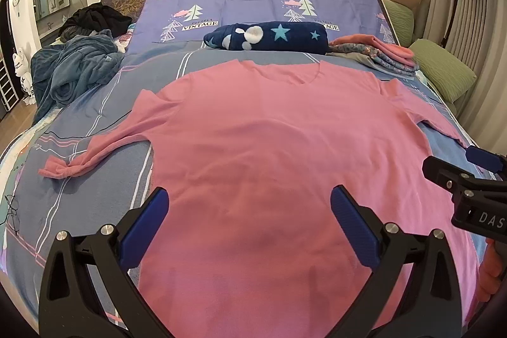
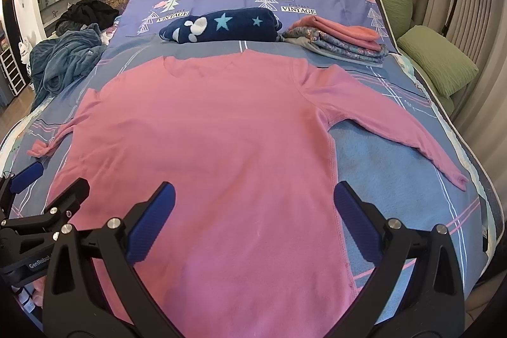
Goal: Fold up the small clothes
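A pink long-sleeved shirt [image 1: 269, 141] lies flat on the bed, collar away from me, both sleeves spread out; it also shows in the right wrist view [image 2: 202, 132]. Its left sleeve [image 1: 104, 144] ends in a crumpled cuff. Its right sleeve [image 2: 389, 122] lies straight toward the bed's right edge. My left gripper [image 1: 248, 224] is open and empty above the shirt's lower left part. My right gripper [image 2: 253, 217] is open and empty above the shirt's lower right side seam. Each gripper shows at the edge of the other's view [image 1: 469, 179] [image 2: 41, 198].
A rolled navy star blanket [image 1: 266, 37] lies beyond the collar. A stack of folded clothes [image 2: 339, 40] sits at the far right. A blue-grey robe [image 1: 76, 65] and black clothes [image 1: 98, 18] are heaped at the far left. Green pillows [image 2: 437, 62] line the right edge.
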`<action>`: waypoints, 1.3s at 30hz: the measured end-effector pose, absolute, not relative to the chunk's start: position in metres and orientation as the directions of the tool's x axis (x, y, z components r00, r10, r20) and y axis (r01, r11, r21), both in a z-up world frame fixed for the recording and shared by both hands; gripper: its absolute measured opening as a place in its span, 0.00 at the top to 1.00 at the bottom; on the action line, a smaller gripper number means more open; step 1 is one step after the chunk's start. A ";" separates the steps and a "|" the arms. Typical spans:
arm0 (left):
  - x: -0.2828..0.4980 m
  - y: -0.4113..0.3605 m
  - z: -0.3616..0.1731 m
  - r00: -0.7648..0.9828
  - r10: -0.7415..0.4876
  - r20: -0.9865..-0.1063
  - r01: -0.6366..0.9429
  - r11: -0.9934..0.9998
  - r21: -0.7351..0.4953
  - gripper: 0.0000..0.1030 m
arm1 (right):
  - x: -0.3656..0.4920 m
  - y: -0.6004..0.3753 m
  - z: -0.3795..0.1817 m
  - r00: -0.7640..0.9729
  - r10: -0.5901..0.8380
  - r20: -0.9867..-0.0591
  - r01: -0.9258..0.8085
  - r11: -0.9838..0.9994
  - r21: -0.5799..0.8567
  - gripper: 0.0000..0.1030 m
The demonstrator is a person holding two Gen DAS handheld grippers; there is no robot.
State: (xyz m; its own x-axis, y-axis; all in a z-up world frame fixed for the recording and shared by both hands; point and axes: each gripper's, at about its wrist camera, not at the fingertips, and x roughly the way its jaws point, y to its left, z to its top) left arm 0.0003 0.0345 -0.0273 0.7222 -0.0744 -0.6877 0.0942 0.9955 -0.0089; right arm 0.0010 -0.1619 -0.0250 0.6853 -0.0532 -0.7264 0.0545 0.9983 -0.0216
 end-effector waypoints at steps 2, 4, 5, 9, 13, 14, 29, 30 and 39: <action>0.001 0.035 -0.028 0.722 -0.075 -0.688 0.093 0.996 -0.011 0.01 | 0.001 -0.162 -0.025 0.685 -0.054 -0.727 0.054 0.998 -0.023 0.02; 0.001 0.036 -0.028 0.721 -0.076 -0.688 0.091 0.996 -0.014 0.01 | 0.002 -0.161 -0.026 0.684 -0.056 -0.728 0.054 0.998 -0.026 0.02; 0.001 0.037 -0.028 0.721 -0.076 -0.689 0.090 0.996 -0.016 0.01 | 0.002 -0.160 -0.026 0.682 -0.057 -0.729 0.054 0.998 -0.027 0.02; 0.002 0.039 -0.029 0.721 -0.083 -0.688 0.091 0.996 -0.024 0.01 | 0.005 -0.160 -0.028 0.676 -0.056 -0.735 0.057 0.998 -0.024 0.02; 0.002 0.045 -0.030 0.731 -0.104 -0.674 0.093 0.994 -0.052 0.01 | 0.006 -0.161 -0.029 0.674 -0.051 -0.737 0.055 0.998 -0.018 0.02; 0.003 0.046 -0.030 0.734 -0.102 -0.671 0.090 0.995 -0.053 0.01 | 0.007 -0.161 -0.029 0.674 -0.049 -0.737 0.054 0.998 -0.017 0.02; 0.016 0.071 -0.040 0.698 -0.110 -0.707 0.032 0.992 -0.122 0.01 | 0.013 -0.155 -0.037 0.662 -0.060 -0.747 0.052 0.998 -0.034 0.02; 0.017 0.075 -0.041 0.694 -0.125 -0.709 0.032 0.989 -0.143 0.01 | 0.014 -0.154 -0.037 0.660 -0.061 -0.749 0.053 0.998 -0.034 0.02; 0.023 0.111 -0.045 0.707 -0.148 -0.691 -0.002 0.977 -0.211 0.01 | 0.025 -0.148 -0.043 0.645 -0.086 -0.759 0.053 0.996 -0.067 0.02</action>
State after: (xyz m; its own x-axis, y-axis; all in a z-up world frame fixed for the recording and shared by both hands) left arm 0.0233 0.1106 -0.0447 0.7075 -0.1478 -0.6911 -0.0019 0.9775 -0.2110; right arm 0.0248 -0.1477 -0.0434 0.6452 -0.0858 -0.7592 0.0532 0.9963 -0.0674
